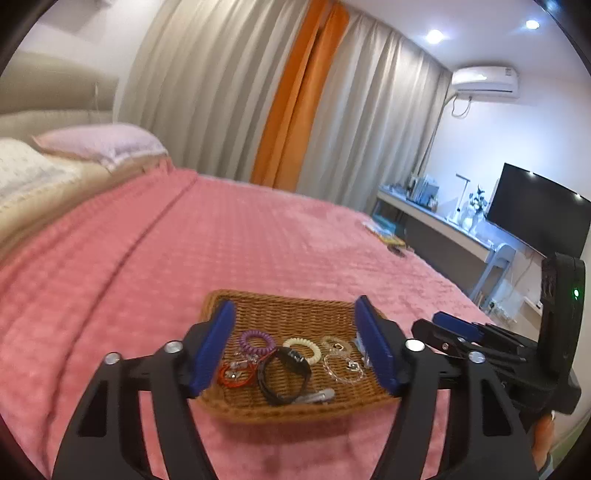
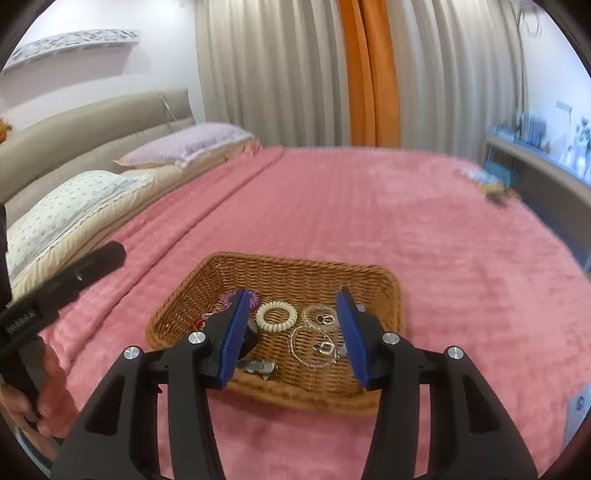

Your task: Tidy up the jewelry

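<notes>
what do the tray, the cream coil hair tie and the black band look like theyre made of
Tray: woven wicker or rattan, matte tan; the crossing strands show on walls and floor.
Cream coil hair tie: likely smooth plastic, going by its telephone-cord spiral and slight sheen.
Black band: looks like matte rubber or silicone, a flat dark loop; leather cannot be ruled out at this sharpness.

Bright ceiling spotlights (image 1: 434, 36) glare; fisheye edges bend, right view blurs.
</notes>
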`<state>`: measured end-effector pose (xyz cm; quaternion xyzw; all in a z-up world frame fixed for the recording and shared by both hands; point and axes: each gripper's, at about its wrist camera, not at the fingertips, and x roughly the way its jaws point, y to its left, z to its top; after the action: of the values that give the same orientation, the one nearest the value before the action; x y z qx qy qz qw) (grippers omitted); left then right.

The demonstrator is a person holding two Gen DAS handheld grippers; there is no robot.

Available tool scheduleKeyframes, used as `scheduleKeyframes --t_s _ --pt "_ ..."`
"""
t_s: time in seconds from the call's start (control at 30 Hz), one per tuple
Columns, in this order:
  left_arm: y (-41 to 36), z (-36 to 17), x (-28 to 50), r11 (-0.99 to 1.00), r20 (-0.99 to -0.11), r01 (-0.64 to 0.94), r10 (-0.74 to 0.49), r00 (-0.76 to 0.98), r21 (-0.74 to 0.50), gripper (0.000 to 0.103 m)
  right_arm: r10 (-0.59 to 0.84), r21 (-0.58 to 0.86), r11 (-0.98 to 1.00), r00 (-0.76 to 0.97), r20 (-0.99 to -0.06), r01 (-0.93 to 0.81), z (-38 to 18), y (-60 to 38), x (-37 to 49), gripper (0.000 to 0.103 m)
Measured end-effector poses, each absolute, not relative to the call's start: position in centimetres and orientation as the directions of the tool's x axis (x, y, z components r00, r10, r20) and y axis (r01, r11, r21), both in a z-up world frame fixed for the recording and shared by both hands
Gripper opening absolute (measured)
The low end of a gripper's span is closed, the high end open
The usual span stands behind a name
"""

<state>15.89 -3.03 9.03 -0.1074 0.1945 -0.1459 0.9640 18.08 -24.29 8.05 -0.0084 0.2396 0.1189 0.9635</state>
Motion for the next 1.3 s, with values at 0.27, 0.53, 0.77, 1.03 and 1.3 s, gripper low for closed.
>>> scheduleKeyframes --t_s 0.27,0.53,0.77,1.03,1.3 --pt "-4.9 6.7 8.0 0.994 -0.26 0.097 -0.105 0.96 -0.043 0.092 0.187 0.013 0.981 0.911 -0.368 -0.196 4.9 -23.6 11.8 0.059" --pt "-4.6 2.9 7.6 0.999 -0.236 0.02 -0.03 0.971 -0.045 0.095 0.132 0.007 0.991 0.945 -0.298 -0.136 1.9 -23.6 10.7 0.059" --pt "-4.5 1.4 8.9 1.0 -0.277 -0.002 0.0 0.961 -0.003 0.095 0.116 0.044 0.993 0.932 -0.343 -0.107 0.7 -24.7 12.0 0.062" --pt "-4.0 1.0 9.4 0.999 -0.307 -0.005 -0.006 0.952 -0.035 0.095 0.125 0.076 0.992 0.916 -0.382 -0.103 0.0 -25.3 13.1 0.065" --pt "-3.6 0.8 9.8 0.999 -0.329 -0.019 0.002 0.944 -0.048 0.095 0.117 0.046 0.993 0.919 -0.377 -0.107 -0.3 -24.8 12.9 0.069"
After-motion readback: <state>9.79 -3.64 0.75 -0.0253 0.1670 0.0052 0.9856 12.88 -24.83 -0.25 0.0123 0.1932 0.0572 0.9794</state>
